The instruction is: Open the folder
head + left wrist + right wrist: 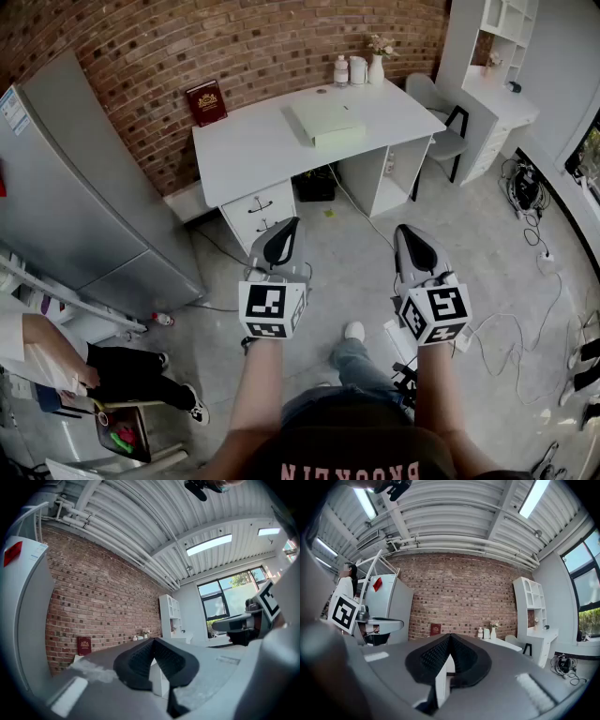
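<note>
A pale green folder (325,120) lies closed on the white desk (246,155) against the brick wall, far ahead of both grippers. My left gripper (289,225) is held level above the floor, well short of the desk, and its jaws are shut with nothing in them. My right gripper (406,231) hangs beside it at the same height, also shut and empty. In the left gripper view the black pads of the left gripper (153,640) meet at their tips. The right gripper view shows the right gripper (450,635) closed the same way. The folder is not visible in either gripper view.
A red book (206,101) leans on the wall at the desk's back left; bottles and a vase (361,67) stand at its back right. A grey fridge (75,206) is to the left, a chair (441,117) and white shelving (497,47) to the right. Cables (530,197) trail across the floor. A person (56,361) sits at lower left.
</note>
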The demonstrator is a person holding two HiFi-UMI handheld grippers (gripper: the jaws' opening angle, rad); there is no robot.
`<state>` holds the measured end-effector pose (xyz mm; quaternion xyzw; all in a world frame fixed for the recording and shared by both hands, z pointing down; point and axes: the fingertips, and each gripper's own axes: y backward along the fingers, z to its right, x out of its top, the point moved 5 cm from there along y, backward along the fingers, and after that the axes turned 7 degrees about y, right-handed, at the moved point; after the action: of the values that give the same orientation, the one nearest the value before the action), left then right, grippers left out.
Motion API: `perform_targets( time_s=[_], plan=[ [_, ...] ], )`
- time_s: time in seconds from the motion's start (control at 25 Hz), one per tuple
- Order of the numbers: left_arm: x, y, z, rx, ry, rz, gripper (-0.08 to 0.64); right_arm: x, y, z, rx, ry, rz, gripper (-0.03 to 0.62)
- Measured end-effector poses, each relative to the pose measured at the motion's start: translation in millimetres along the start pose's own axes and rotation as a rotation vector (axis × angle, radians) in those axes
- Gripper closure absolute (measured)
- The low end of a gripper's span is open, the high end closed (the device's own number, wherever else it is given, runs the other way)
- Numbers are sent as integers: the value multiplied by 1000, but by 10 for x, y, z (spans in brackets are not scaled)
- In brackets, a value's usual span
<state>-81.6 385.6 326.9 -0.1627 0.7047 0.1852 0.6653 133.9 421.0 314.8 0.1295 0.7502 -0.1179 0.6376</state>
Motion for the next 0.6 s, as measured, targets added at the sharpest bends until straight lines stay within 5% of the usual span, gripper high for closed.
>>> perform_targets(
  time_s=[0.6],
  plan=[
    [-122,-1425,-121,8,-6,-26,561,-223,-1109,989,8,-68,16,592]
  ],
)
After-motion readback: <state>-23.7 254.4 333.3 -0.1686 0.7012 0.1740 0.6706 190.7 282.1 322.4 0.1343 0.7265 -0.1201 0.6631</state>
